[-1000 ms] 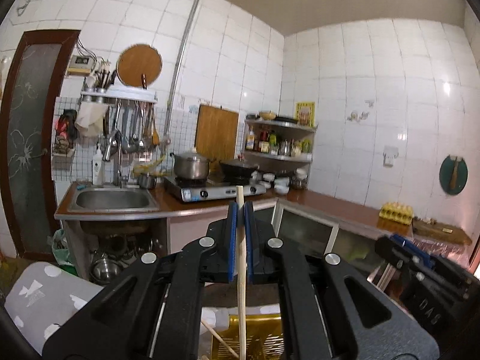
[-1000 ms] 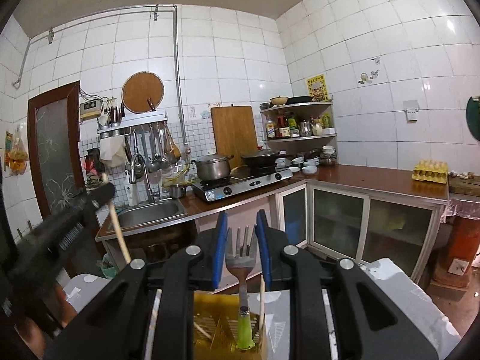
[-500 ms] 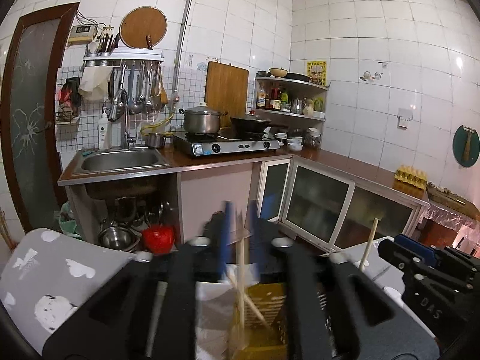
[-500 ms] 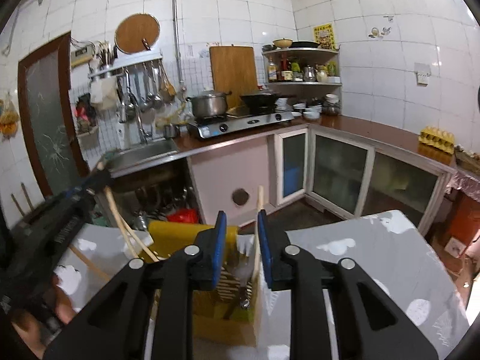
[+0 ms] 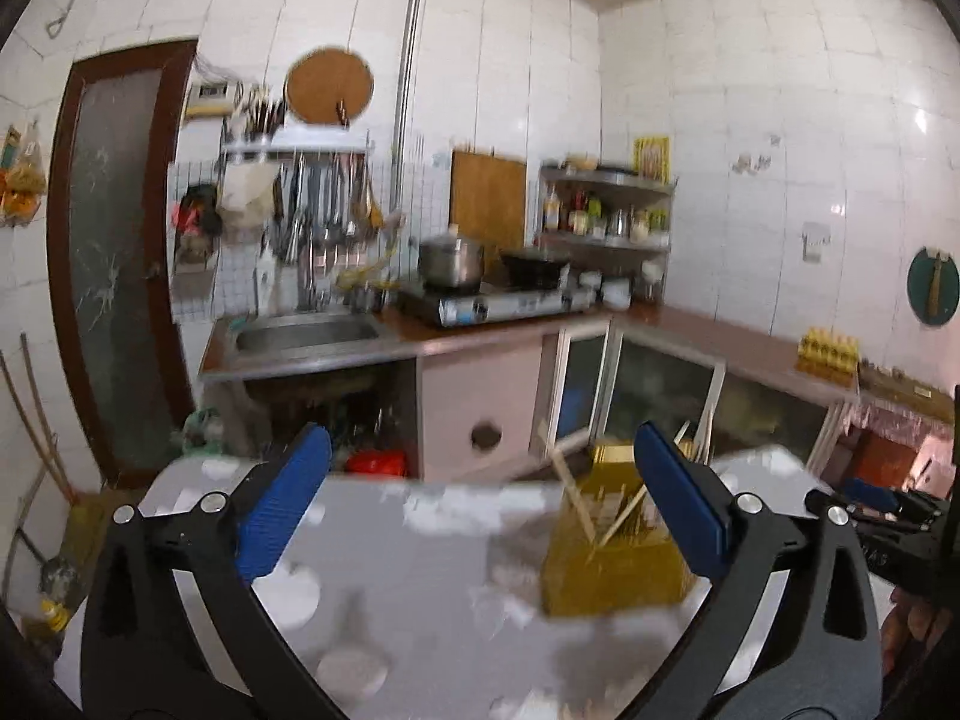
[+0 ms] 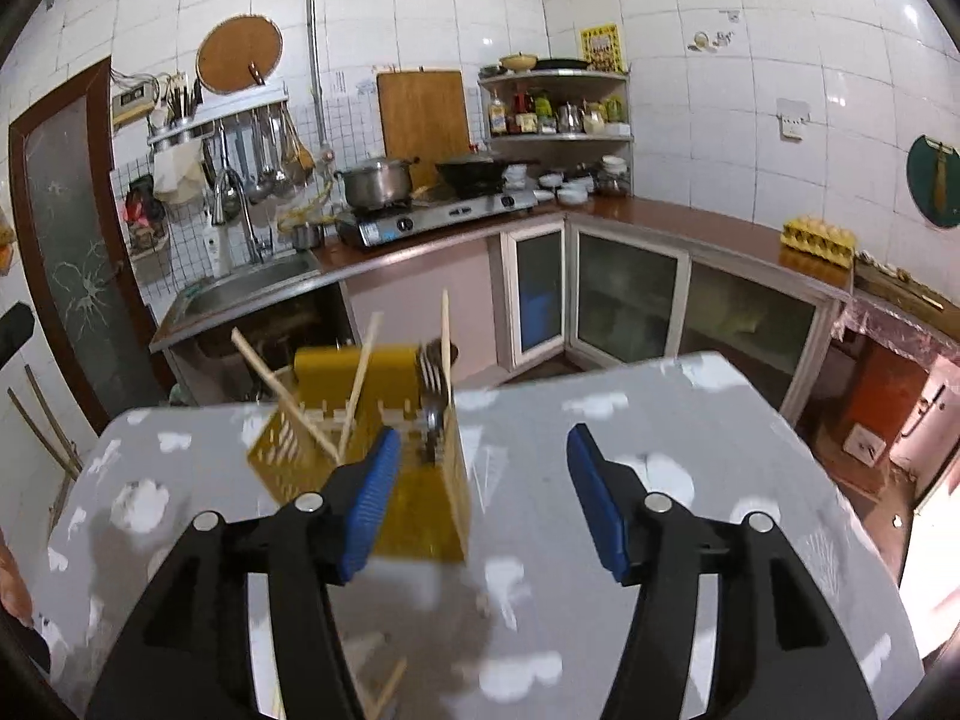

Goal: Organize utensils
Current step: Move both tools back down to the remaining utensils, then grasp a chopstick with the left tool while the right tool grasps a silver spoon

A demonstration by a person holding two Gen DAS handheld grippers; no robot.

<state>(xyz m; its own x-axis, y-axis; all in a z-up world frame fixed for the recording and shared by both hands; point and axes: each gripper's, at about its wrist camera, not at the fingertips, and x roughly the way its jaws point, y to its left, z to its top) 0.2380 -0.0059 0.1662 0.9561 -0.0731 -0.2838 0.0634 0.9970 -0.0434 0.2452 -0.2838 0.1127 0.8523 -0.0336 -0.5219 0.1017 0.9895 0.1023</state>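
Left wrist view showed my left hand-held gripper (image 5: 480, 501) with its jaws just swung wide apart and nothing between them, only the grey patterned bench (image 5: 390, 570) below. Further right stood the yellow slotted utensil holder (image 5: 612, 564), with wooden chopsticks (image 5: 576, 504) leaning out of it, apart from my pads.

In the right wrist view the same holder (image 6: 420, 516) sat left of centre on the bench, chopsticks (image 6: 282, 390) slanting from its left compartments and a fork (image 6: 429, 378) standing tines-up at its right end. My right hand-held gripper (image 6: 480, 501) had also just been opening; its jaws stood apart and empty, the left pad in front of the holder's wall.

More pale sticks (image 6: 384, 684) lay low on the bench, blurred. I judged the next pickup should be one stick at a time, clamped near mid-length, and lowered upright so as not to tip the light holder.
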